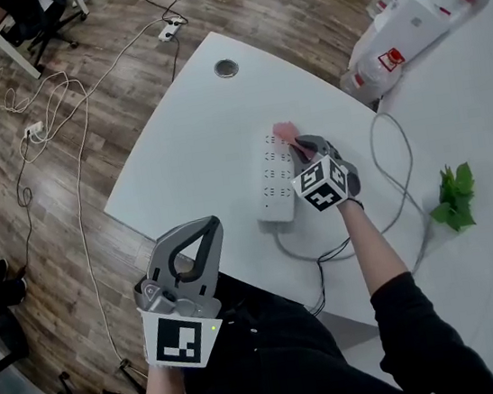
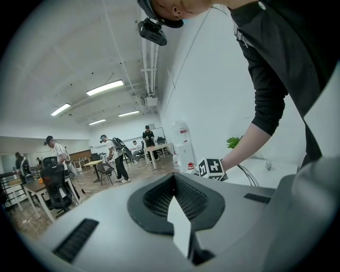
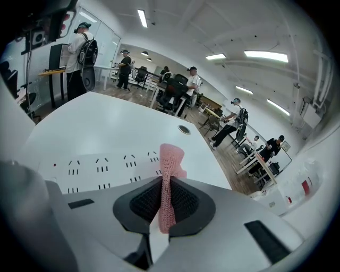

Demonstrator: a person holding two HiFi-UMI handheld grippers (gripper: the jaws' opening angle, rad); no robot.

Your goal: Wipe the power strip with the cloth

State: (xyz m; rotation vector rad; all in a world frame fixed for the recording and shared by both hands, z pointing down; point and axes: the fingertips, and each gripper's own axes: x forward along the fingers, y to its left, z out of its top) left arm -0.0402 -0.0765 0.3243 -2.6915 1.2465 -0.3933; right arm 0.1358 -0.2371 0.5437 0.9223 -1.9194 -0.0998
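Observation:
A white power strip (image 1: 274, 178) lies on the white table (image 1: 194, 144), its grey cable running off toward the person. My right gripper (image 1: 301, 146) is shut on a pink cloth (image 1: 284, 132), which rests on the strip's far end. In the right gripper view the cloth (image 3: 169, 180) stands pinched between the jaws, with the strip's sockets (image 3: 101, 167) just beyond and to the left. My left gripper (image 1: 195, 244) hangs near the table's front edge, away from the strip, jaws shut and empty (image 2: 178, 212).
A round grommet (image 1: 227, 68) sits in the table's far part. White packages (image 1: 404, 24) stand at the far right, a green plant sprig (image 1: 452, 197) lies at right. Cables and a floor power strip (image 1: 170, 31) trail over the wooden floor. People stand far off.

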